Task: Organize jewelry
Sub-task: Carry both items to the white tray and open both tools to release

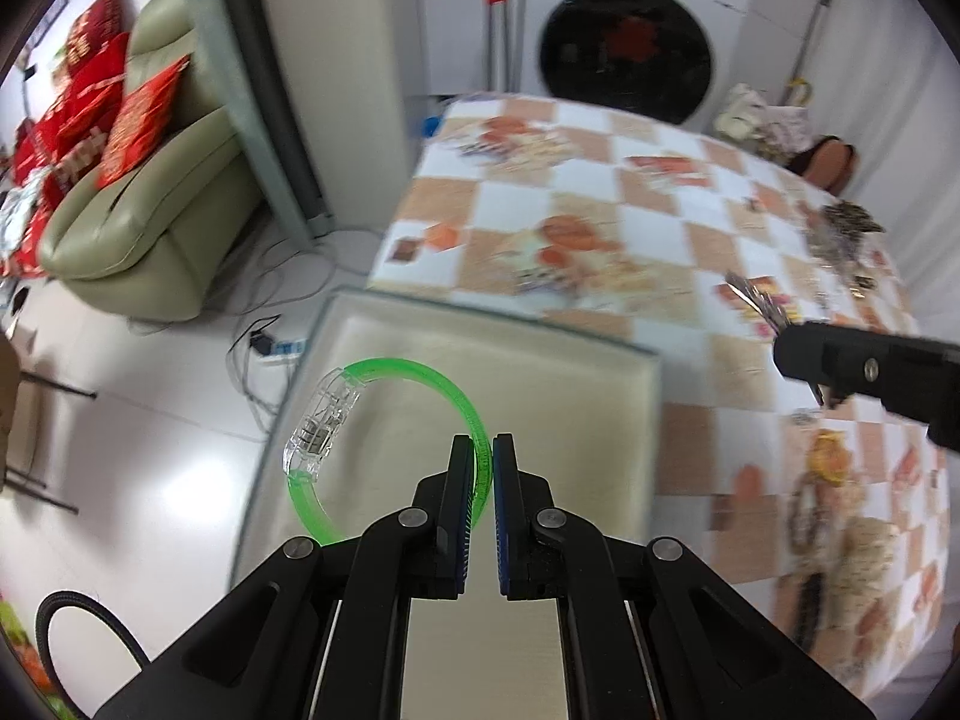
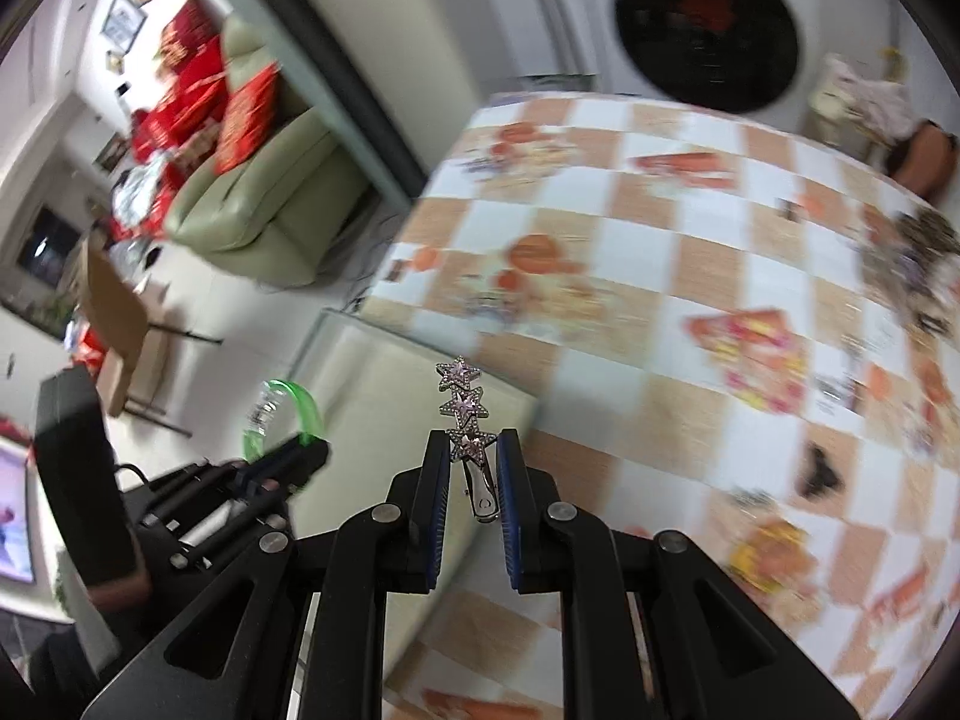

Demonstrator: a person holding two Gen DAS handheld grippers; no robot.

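My left gripper (image 1: 482, 450) is shut on a green translucent bracelet (image 1: 414, 369) with a clear clasp, held above a beige tray (image 1: 540, 372) at the table's near-left corner. My right gripper (image 2: 474, 450) is shut on a silver hair clip with pink stars (image 2: 462, 399), held above the same tray (image 2: 384, 372). The right gripper (image 1: 864, 369) shows at the right of the left wrist view with the clip's end sticking out. The left gripper (image 2: 300, 450) with the bracelet (image 2: 303, 399) shows at the left of the right wrist view.
The table has an orange and white checked cloth (image 1: 600, 192). A pile of jewelry (image 1: 840, 234) lies at its far right, with more pieces (image 1: 828, 468) at the near right. A washing machine (image 1: 624, 48) stands behind, a green sofa (image 1: 156, 210) at left.
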